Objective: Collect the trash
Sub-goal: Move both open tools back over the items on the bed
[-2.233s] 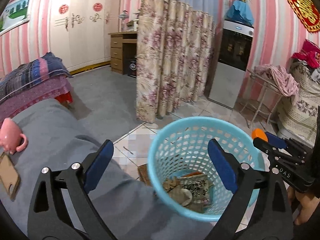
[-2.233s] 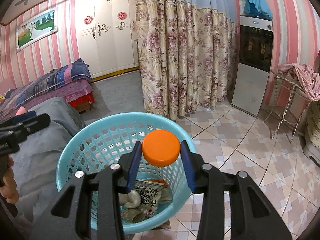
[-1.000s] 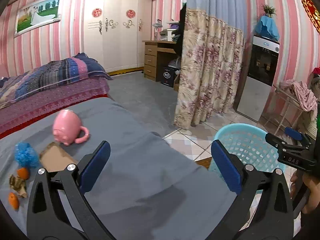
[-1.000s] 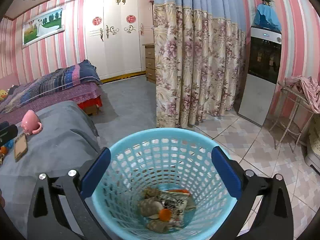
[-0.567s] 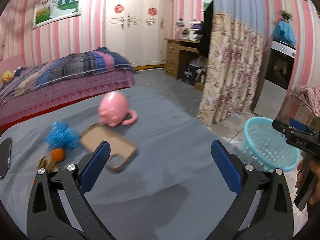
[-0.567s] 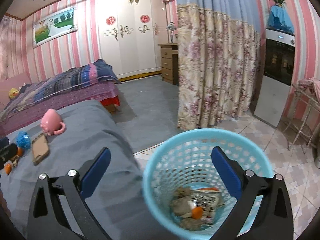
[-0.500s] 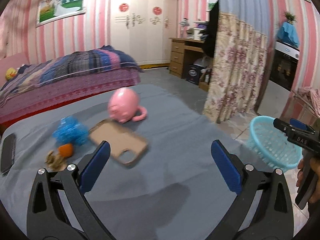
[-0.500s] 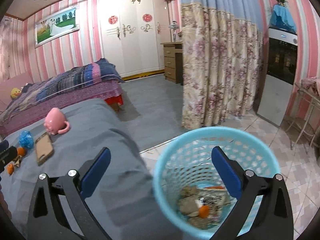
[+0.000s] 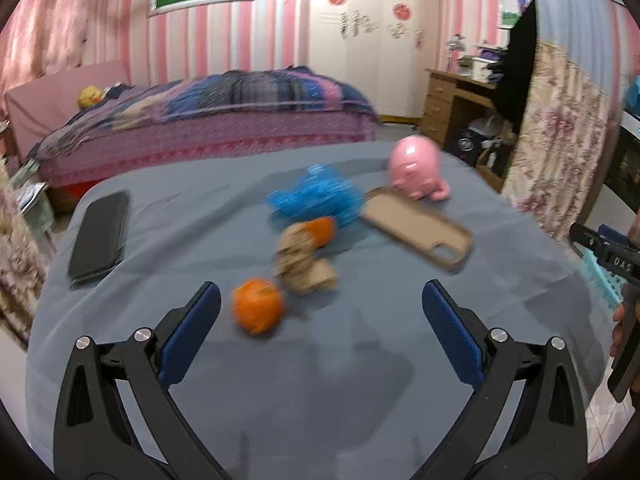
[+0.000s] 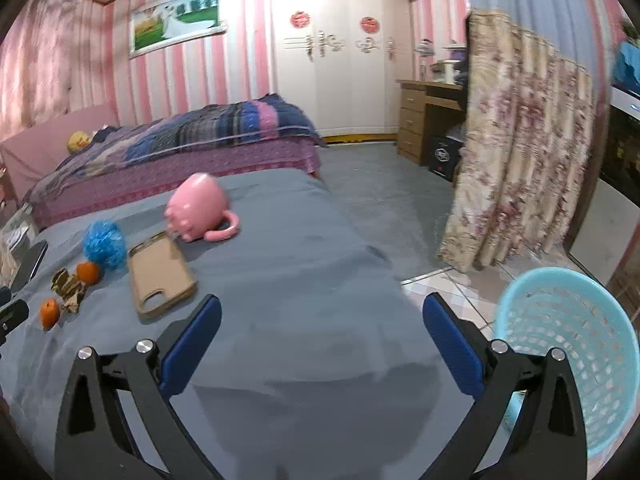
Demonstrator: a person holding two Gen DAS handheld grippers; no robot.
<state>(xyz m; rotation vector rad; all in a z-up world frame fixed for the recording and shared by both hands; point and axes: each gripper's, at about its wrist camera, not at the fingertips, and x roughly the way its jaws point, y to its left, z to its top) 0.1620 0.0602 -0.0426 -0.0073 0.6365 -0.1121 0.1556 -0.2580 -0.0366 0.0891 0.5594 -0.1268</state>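
Observation:
On the grey-covered table (image 9: 320,380) lie an orange fruit (image 9: 258,310), a crumpled brown scrap (image 9: 302,264), a second orange piece (image 9: 320,230) and a blue mesh ball (image 9: 318,198). My left gripper (image 9: 320,336) is open just short of the near fruit, nothing between its fingers. My right gripper (image 10: 320,336) is open and empty over the table's right part. The light-blue trash basket (image 10: 568,340) stands on the floor to its right. The same litter shows far left in the right wrist view: fruit (image 10: 50,312), scrap (image 10: 68,284), mesh ball (image 10: 104,244).
A pink mug (image 9: 416,168) lies on its side beside a tan phone case (image 9: 420,232). A black phone (image 9: 100,236) rests at the table's left. A bed (image 9: 208,120), a wooden desk (image 9: 452,108) and a floral curtain (image 10: 520,152) stand beyond.
Both grippers have swung left, away from the basket and toward the table. The litter has moved to the centre of the left wrist view and closer. The orange cap dropped earlier lies in the basket.

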